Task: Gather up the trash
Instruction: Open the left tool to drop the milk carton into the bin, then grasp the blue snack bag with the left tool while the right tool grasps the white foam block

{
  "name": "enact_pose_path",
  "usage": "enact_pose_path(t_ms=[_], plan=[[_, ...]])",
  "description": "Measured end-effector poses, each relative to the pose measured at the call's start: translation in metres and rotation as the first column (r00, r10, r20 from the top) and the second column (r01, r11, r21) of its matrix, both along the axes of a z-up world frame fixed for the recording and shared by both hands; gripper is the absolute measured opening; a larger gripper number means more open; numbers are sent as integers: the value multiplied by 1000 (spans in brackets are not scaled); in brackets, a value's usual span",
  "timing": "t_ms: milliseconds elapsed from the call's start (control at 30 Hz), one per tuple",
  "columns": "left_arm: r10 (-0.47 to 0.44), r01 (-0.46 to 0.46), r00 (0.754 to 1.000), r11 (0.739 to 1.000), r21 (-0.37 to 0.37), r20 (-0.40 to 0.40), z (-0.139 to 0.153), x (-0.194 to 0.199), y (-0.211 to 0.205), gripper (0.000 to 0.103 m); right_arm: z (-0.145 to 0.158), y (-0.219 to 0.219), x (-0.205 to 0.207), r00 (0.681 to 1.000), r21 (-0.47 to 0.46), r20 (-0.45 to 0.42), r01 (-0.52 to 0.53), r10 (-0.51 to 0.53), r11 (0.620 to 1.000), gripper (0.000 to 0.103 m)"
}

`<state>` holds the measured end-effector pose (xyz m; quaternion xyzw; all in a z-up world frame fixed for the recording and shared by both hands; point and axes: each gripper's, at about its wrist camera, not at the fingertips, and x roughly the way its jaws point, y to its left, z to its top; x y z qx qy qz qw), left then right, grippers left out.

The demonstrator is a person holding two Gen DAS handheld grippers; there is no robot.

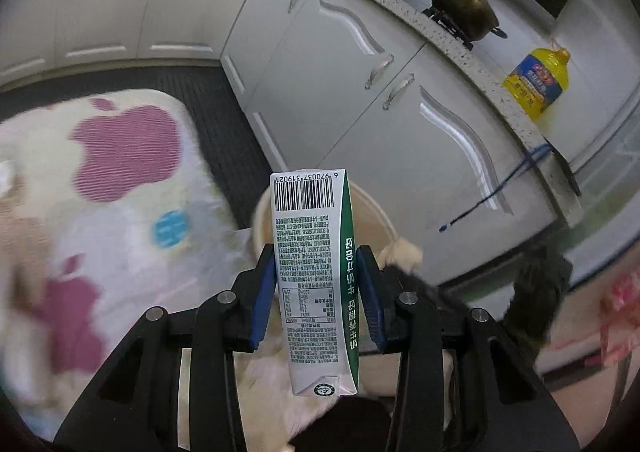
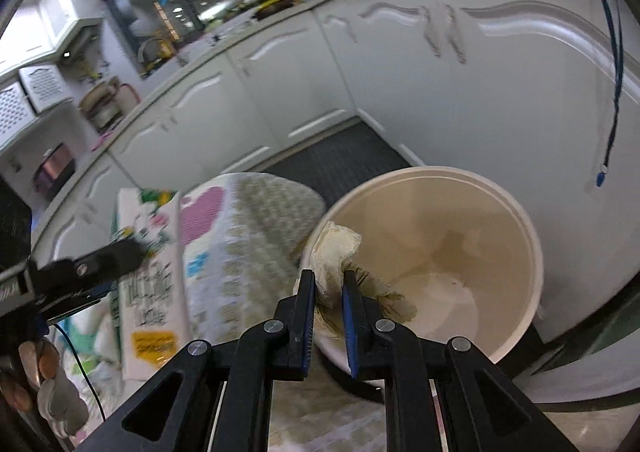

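Carton: the white-and-green rectangular drink carton sits clamped between the left gripper pads, long axis running 12 to 6 o'clock, barcode end at 12.
Tissue: the crumpled cream paper tissue is pinched by the closed right gripper, over the 9 o'clock rim of the round cream plastic bin.
Pose: both grippers tilt downward toward the bin.

Upright milk carton, crumpled tissue
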<state>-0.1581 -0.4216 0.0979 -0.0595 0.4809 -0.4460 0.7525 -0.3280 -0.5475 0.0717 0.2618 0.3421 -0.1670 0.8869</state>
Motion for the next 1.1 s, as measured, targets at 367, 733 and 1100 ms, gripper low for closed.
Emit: enact_pose_path(t_ms=[367, 733, 1100], plan=[[-29, 27, 998, 999, -37, -53, -36, 11, -38, 63, -16, -18, -3, 996, 54, -31, 81, -79, 995, 56], [33, -40, 988, 998, 47, 149, -1, -19, 20, 63, -3, 14, 6, 1000, 46, 17, 2, -3, 999, 56], [103, -134, 958, 986, 101, 269, 6, -33, 71, 63, 10, 56, 22, 998, -15, 14, -67, 67, 998, 57]])
